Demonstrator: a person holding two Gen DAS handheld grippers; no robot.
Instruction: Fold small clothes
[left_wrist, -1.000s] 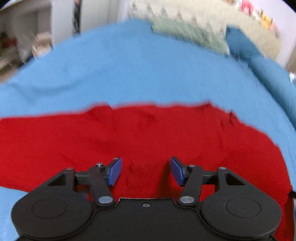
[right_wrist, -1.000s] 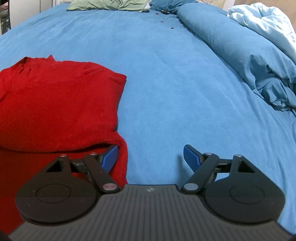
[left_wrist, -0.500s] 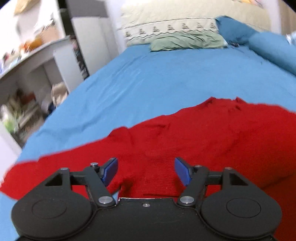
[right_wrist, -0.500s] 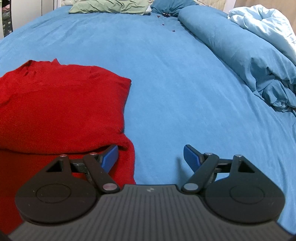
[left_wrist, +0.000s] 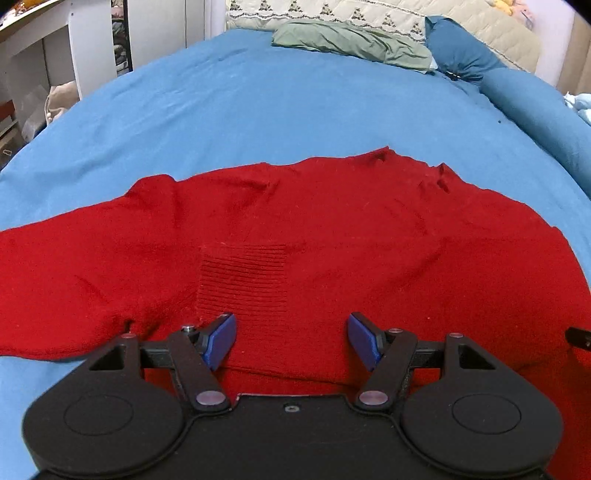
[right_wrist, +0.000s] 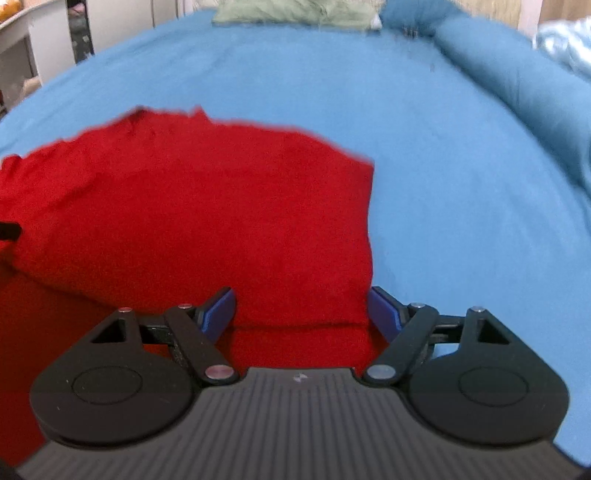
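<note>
- Trouble could come on the left side first: the red sweater (left_wrist: 295, 236) has a long sleeve (left_wrist: 55, 266) that sticks far out over the blue bed (left_wrist: 258, 103). If only the middle gets lifted, I think that sleeve will drag and bunch up.
- A ribbed cuff (left_wrist: 243, 280) lies on top of the sweater, just in front of the left gripper (left_wrist: 291, 341). A grab there may catch just the cuff or too many layers, and then the fold comes apart.
- The knit looks soft and thick, so it may slip out of a weak pinch or sag in the middle.
- On the right side, the sweater's edge (right_wrist: 369, 236) is already folded over. A rough pull there could undo it.
- The left gripper has its blue pads spread apart. It hovers low over the red knit and holds nothing. I cannot tell if the pads touch the cloth.
- The right gripper (right_wrist: 301, 310) is spread very wide, with its pads on both sides of the sweater's near right part. Red cloth sits between the pads, but they do not squeeze it.
- The right pad (right_wrist: 384, 314) sits right at the sweater's edge, where red meets blue.
- The sweater lies flat on the bed, close to both grippers. A green pillow (left_wrist: 351, 40) is far away at the head of the bed.
</note>
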